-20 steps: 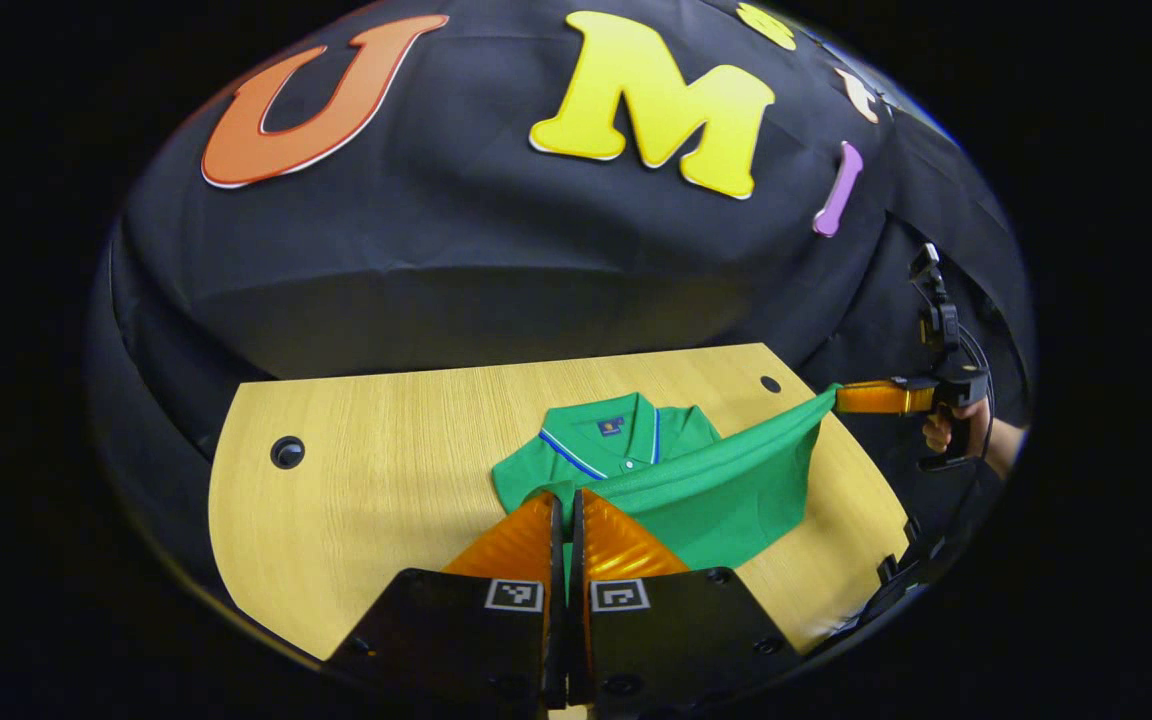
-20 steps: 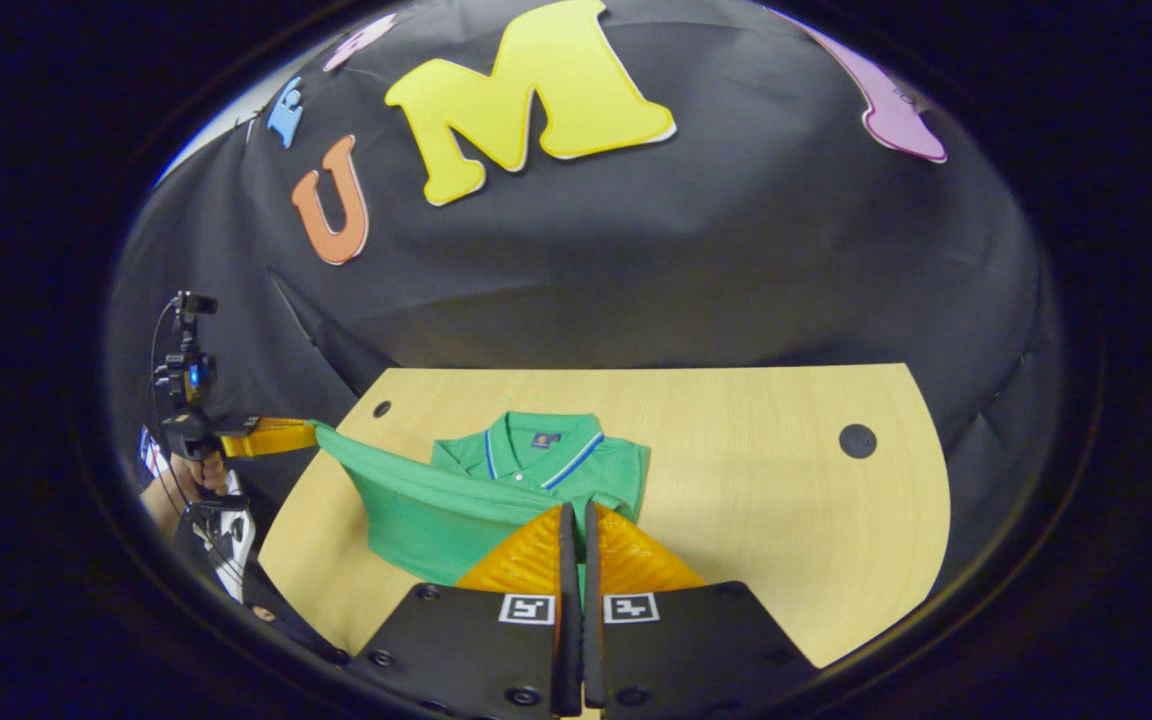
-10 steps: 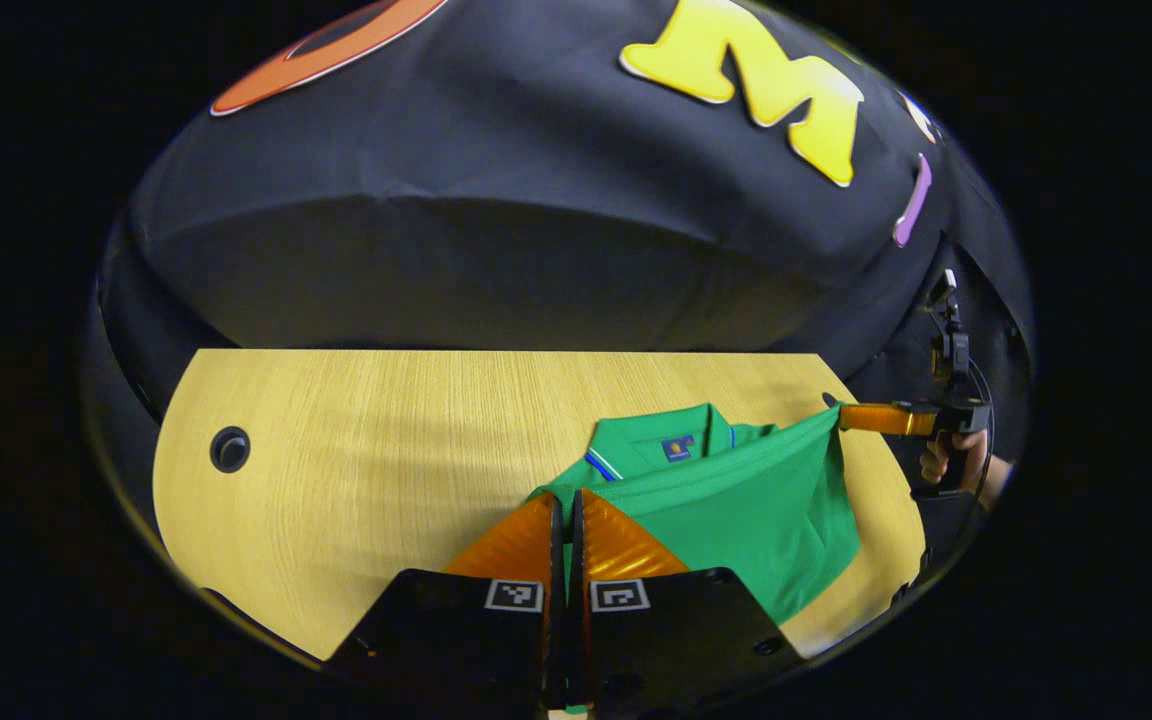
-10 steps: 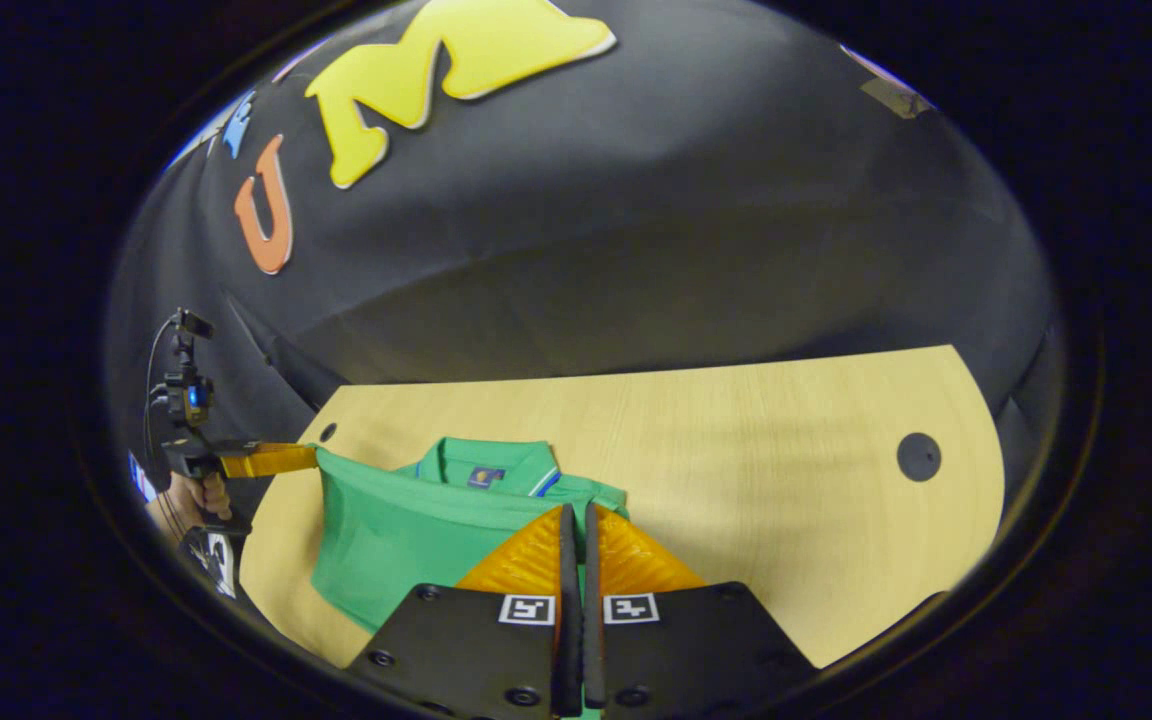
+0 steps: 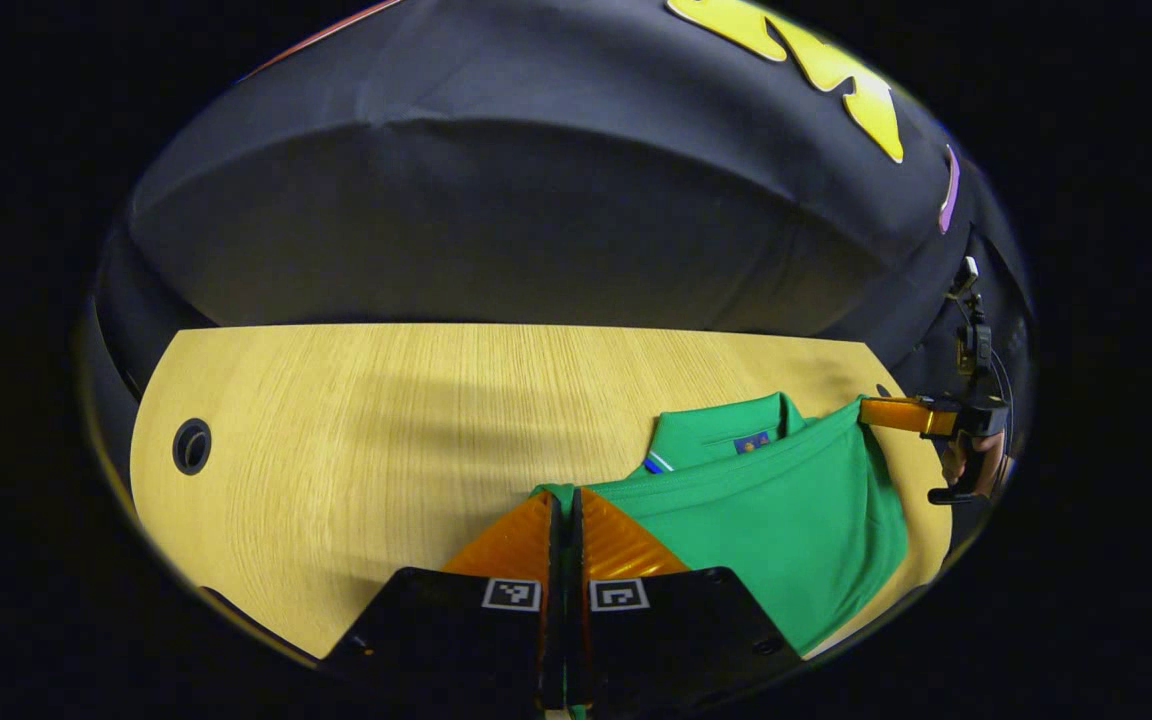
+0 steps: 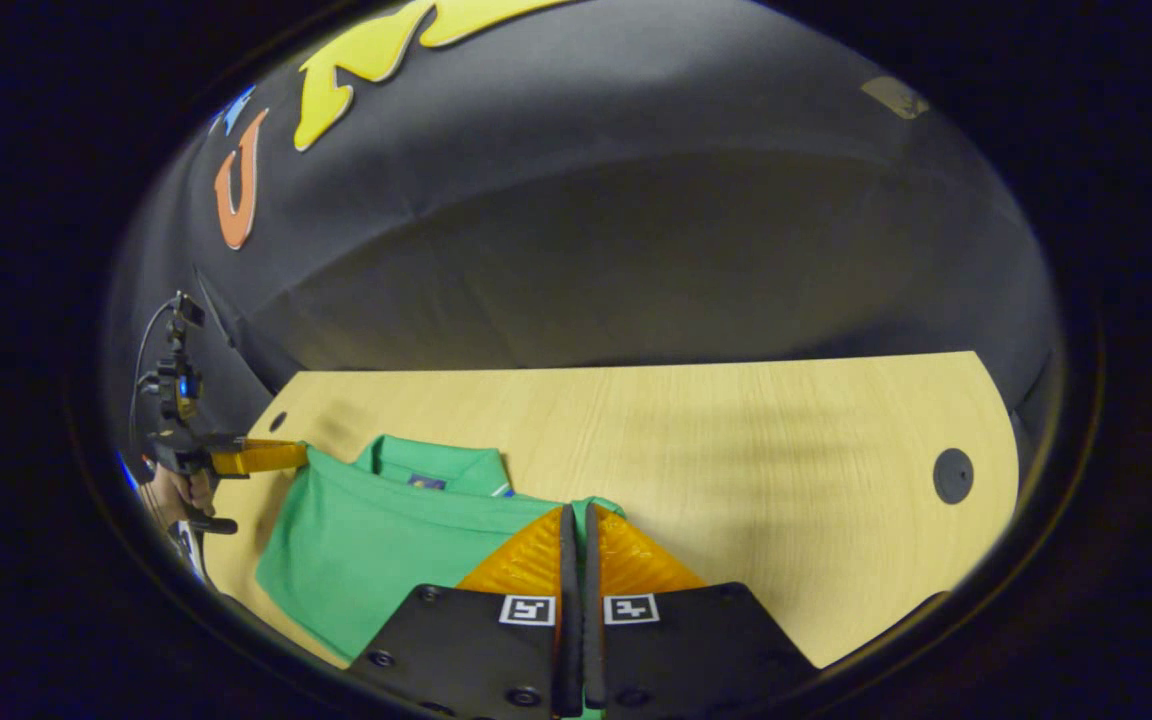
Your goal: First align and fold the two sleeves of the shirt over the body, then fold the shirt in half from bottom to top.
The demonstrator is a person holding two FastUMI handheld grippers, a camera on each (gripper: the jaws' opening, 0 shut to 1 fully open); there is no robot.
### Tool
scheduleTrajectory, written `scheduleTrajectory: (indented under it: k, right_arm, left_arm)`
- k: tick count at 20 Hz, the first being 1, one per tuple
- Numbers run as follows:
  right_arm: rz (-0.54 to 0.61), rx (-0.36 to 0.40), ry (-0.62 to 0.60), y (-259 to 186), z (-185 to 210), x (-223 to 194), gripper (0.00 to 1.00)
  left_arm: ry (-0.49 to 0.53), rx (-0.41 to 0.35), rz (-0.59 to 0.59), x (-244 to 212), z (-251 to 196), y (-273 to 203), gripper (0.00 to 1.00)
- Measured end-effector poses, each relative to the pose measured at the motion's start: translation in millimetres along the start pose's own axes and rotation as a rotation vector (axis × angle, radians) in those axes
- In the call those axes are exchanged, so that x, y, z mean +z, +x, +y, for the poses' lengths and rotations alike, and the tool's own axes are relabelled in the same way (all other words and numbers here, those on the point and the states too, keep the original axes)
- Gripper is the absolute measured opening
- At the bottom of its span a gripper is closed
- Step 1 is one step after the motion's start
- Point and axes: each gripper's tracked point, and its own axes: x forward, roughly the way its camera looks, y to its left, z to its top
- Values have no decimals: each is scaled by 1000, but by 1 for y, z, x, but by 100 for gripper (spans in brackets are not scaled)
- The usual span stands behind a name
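Left gripper [image 5: 566, 505]: fingers pressed together, pinching one bottom-hem corner of the green short-sleeved polo shirt [image 5: 776, 510]. A sliver of green fabric shows in the slit between the fingers.

Right gripper [image 6: 576, 515]: same state, fingers closed on the other hem corner, green cloth visible at the fingertips.

Each gripper also appears far off in the other's view: the right one [image 5: 886, 412] at the right side of the left gripper view, the left one [image 6: 281, 456] at the left side of the right gripper view. Both are held by a hand [image 5: 976, 470] on a pistol-type grip, with the fingers closed on the fabric edge.

The hem is stretched as a fairly taut line between the two grippers and raised off the light wood-grain surface [image 5: 386, 420]. The lower half of the shirt drapes down from that line over the upper half. The collar with its blue trim and small neck label [image 5: 751, 440] peeks out just beyond the raised hem, lying flat on the surface.

The shirt sits near the front edge of the surface, toward the middle. Sleeves cannot be made out separately. Round dark cable hole [image 5: 192, 447] near the left end of the surface, another [image 6: 952, 475] near the right end, both well apart from the shirt.
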Motion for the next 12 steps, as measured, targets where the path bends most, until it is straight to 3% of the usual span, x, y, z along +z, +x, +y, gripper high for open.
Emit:
scheduleTrajectory:
  k: [2, 5, 7, 8, 9, 10, 11, 12]
  right_arm:
    - [7, -19, -7, 3, -3, -2, 4]
    - [13, -46, -12, 0, -8, -4, 7]
    - [10, -74, -30, -5, -11, -2, 13]
    - [2, -86, -31, -8, -14, 1, 10]
    - [-6, -99, -27, -13, -18, 4, 26]
    - [-17, -112, -23, -21, -19, 7, 24]
    - [-34, -123, -21, -29, -20, 11, 46]
    - [-44, -135, -23, -37, -19, 13, 67]
  left_arm:
    - [7, 10, -4, 1, 1, 4, 7]
    - [20, 90, -11, 3, 14, 1, 15]
    - [15, 134, -31, 8, 20, -10, 27]
    - [2, 140, -43, 10, 19, -13, 44]
    - [-14, 140, -53, 12, 18, -17, 39]
    - [-29, 151, -64, 15, 19, -26, 75]
    - [-40, 159, -76, 18, 18, -36, 66]
    - [-47, 179, -88, 20, 20, -45, 85]
